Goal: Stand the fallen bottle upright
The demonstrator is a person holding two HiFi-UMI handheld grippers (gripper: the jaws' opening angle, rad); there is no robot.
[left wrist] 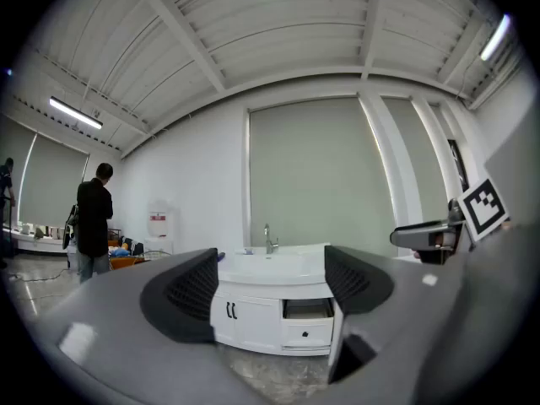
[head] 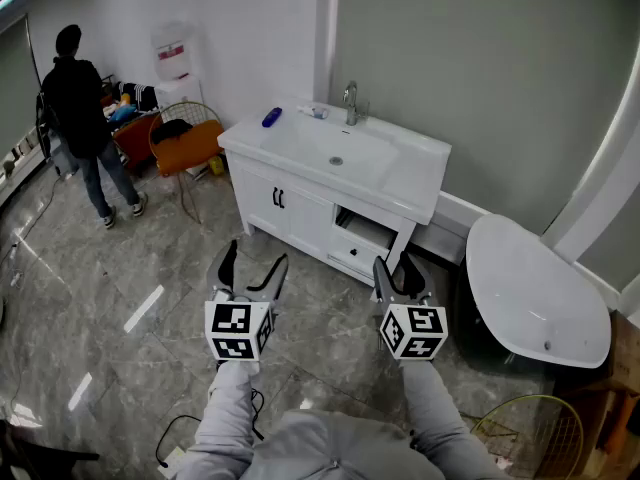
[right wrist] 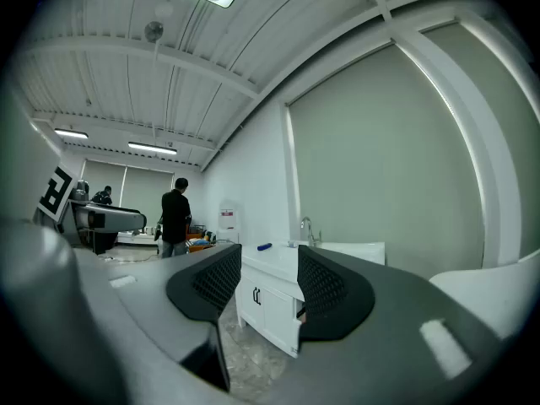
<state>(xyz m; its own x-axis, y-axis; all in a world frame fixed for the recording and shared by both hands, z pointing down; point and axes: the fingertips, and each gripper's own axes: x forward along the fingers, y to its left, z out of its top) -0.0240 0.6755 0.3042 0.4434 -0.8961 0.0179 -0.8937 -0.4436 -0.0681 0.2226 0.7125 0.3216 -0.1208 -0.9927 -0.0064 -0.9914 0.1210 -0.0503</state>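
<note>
Approach is the step in hand, and nothing is gripped yet. The fallen bottle [head: 271,117], small and dark blue, is seen lying on its side on the white surface [head: 410,173] of the vanity. It lies at the vanity's rear left corner, to the left of the faucet [head: 351,103] and clear of the basin.

The left gripper [head: 255,256] and the right gripper [head: 393,265] are held level in front of the vanity, well apart from it, with bare floor tiles between. The jaws of the left gripper are spread wide and nothing is held in them; only the vanity front is framed in the gap. The jaws of the right gripper are parted somewhat less and are likewise empty. In the right gripper view the bottle is seen far beyond them on the vanity top.

The task is judged to be barely begun. For the next move, the ground up to the vanity must be covered and one gripper brought over its rear left corner. The jaws are best lined up across the bottle's round body and closed on it. The bottle can then be tipped onto its base and released. Care is called for near the vanity's edge, since a bottle lying flat may be rolled off by a nudge.
</note>
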